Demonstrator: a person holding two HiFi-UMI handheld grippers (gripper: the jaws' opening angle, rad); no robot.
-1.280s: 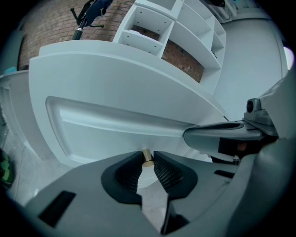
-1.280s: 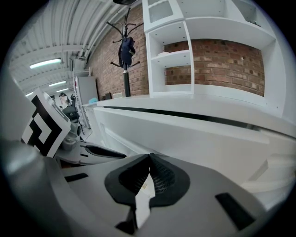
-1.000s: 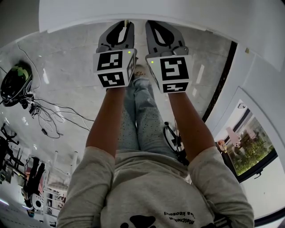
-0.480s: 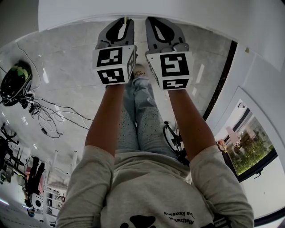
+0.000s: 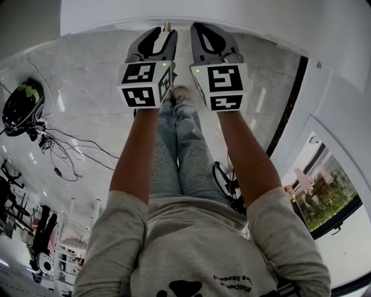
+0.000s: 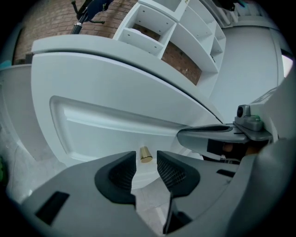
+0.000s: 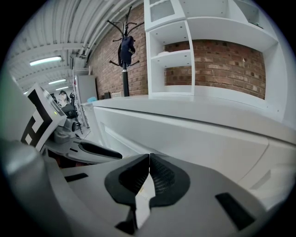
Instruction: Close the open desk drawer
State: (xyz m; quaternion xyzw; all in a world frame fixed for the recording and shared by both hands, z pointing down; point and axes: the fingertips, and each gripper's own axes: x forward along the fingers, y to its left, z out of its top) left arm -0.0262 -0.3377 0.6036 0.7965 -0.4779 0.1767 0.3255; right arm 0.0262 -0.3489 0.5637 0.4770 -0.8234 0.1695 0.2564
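Note:
The white drawer front [image 6: 115, 121] sits under the desk top's edge [image 5: 174, 11], with a small brass knob [image 6: 145, 155] on it. My left gripper [image 6: 146, 163] points at the knob. Its jaws are opening, and the knob stands just ahead in the gap, free of the pads. In the head view the left gripper [image 5: 156, 33] and right gripper [image 5: 207, 30] are side by side against the drawer front. My right gripper [image 7: 149, 159] is shut on nothing, its tips close to the white panel [image 7: 194, 139].
The person's jeans-clad legs [image 5: 179, 151] stand below the grippers. A black helmet-like object [image 5: 20, 107] and loose cables [image 5: 64, 148] lie on the floor to the left. White shelving [image 7: 208, 46] against a brick wall rises over the desk, and a coat stand [image 7: 125, 51] stands further back.
The left gripper's jaws have spread apart and let go of the brass knob. Both hands have stayed where they were.

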